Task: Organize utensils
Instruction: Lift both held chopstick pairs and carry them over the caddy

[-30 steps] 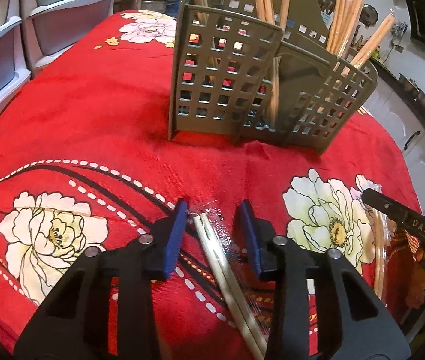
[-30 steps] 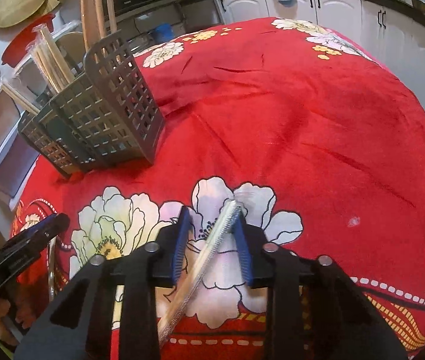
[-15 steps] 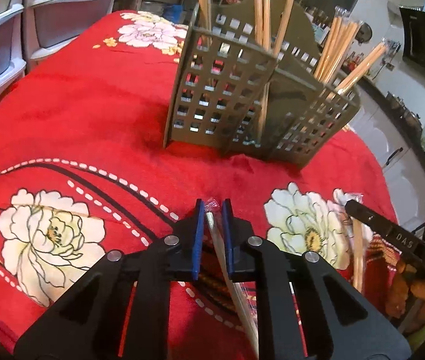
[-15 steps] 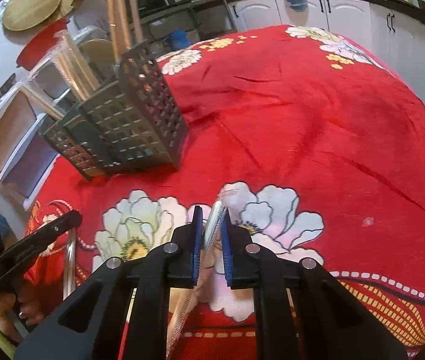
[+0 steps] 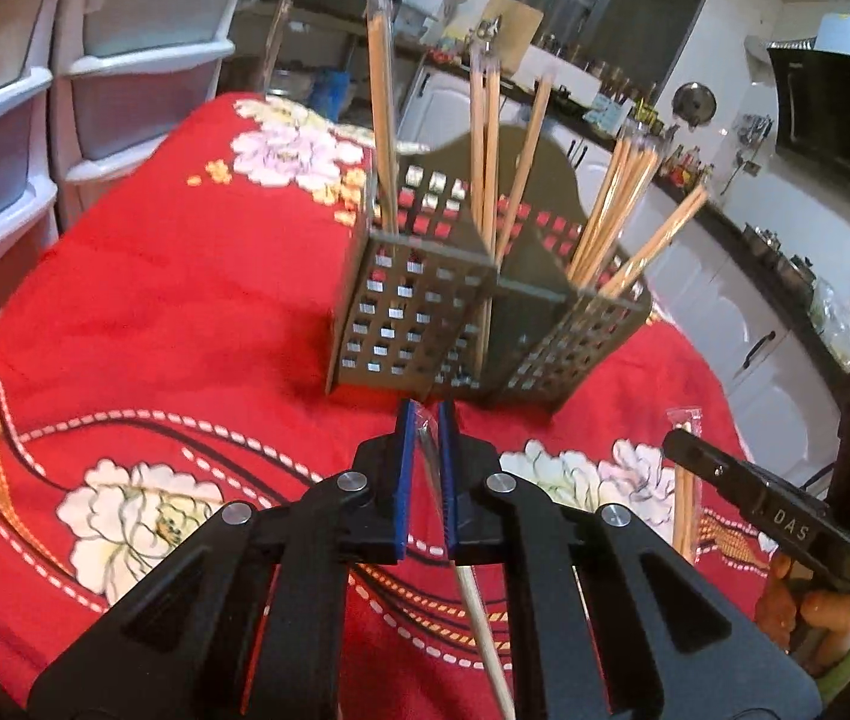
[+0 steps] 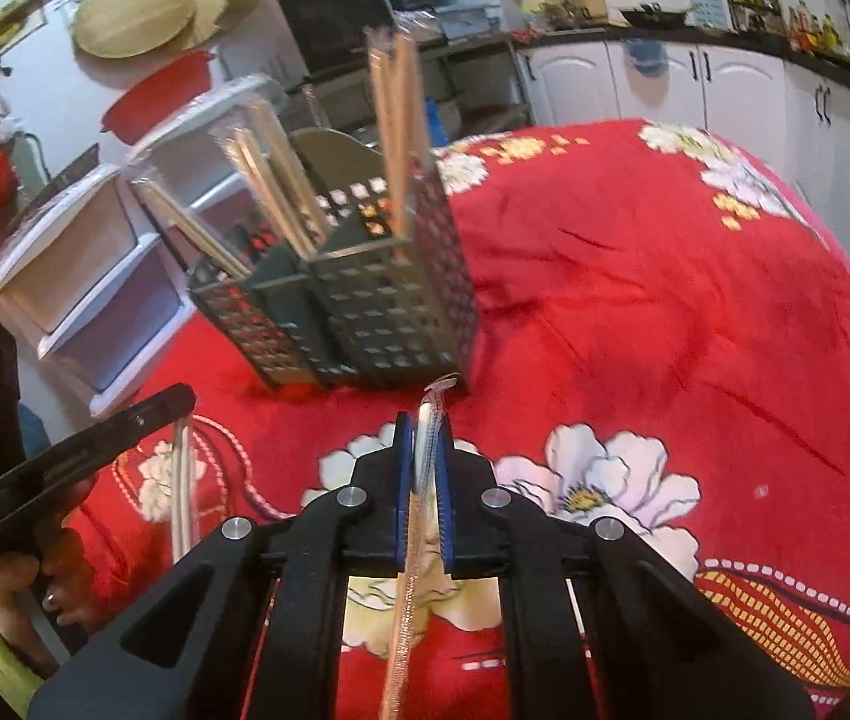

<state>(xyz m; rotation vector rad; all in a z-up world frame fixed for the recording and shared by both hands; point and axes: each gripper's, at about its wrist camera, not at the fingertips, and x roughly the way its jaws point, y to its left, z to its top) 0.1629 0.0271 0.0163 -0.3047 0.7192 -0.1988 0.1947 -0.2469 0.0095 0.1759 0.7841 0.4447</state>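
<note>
A grey perforated utensil caddy (image 5: 425, 324) stands on the red flowered tablecloth, with several wrapped wooden chopsticks upright in its compartments; it also shows in the right wrist view (image 6: 365, 312). My left gripper (image 5: 423, 420) is shut on a plastic-wrapped chopstick pair (image 5: 473, 600), held above the cloth just in front of the caddy. My right gripper (image 6: 423, 426) is shut on another wrapped chopstick pair (image 6: 419, 480), also lifted, its tip near the caddy's front corner. Each gripper shows at the edge of the other's view.
White plastic drawer units (image 5: 35, 120) stand off the table's left side. Kitchen cabinets and a counter (image 6: 695, 78) run behind the table. The red tablecloth (image 6: 665, 330) stretches wide to the right of the caddy.
Both grippers closed on their wrapped chopstick pairs, lifted them off the cloth and moved closer to the caddy.
</note>
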